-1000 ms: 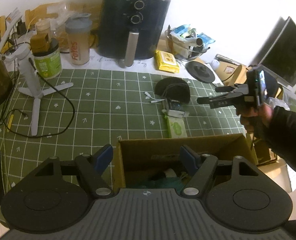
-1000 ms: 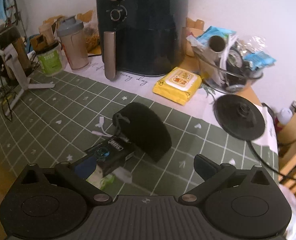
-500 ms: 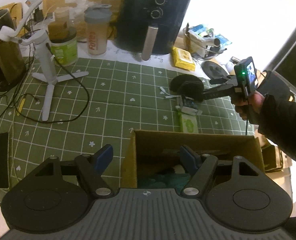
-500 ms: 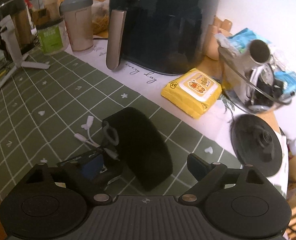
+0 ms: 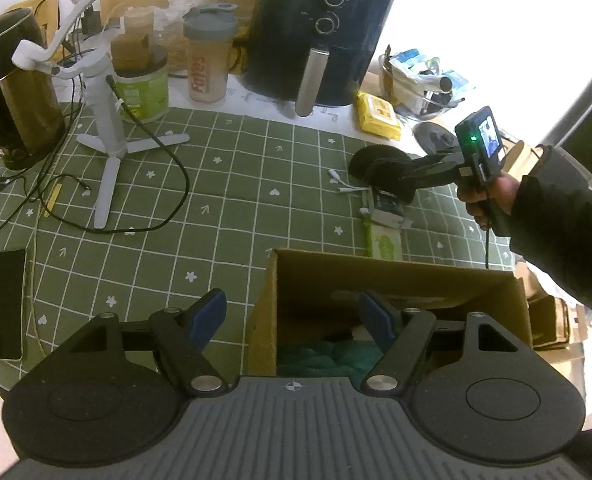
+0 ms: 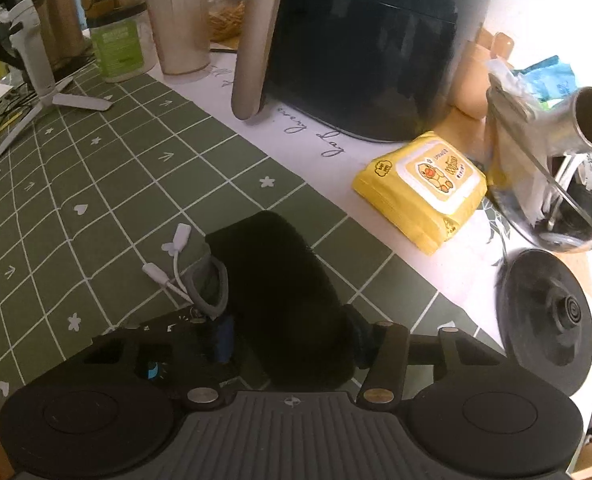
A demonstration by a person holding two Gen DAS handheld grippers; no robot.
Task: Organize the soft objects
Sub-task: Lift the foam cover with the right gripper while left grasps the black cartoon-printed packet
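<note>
Cardboard box (image 5: pixel 395 276), brown and open-topped, stands nearest on the worktop (image 5: pixel 224 200), which is covered by a green checked cloth; a dark teal soft fabric (image 5: pixel 327 356) lies inside it. The left gripper (image 5: pixel 292 316) hovers over the box's near left corner with its blue-padded fingers (image 5: pixel 206 314) spread and nothing between them. Just beyond the box lies a light green packet (image 5: pixel 383 242). Farther back, the right gripper (image 6: pixel 292 338), held in a hand (image 5: pixel 489 192) with a dark sleeve, is closing its fingers (image 6: pixel 222 338) around a black fuzzy soft pouch (image 6: pixel 284 292) that rests on the cloth; both pads already sit against its sides. A white split cable (image 6: pixel 172 264) lies just beside the pouch. Behind are a yellow wet-wipe pack (image 6: pixel 419 188), a round black kettle base (image 6: pixel 547 312) and a black air fryer (image 5: pixel 315 36).
</note>
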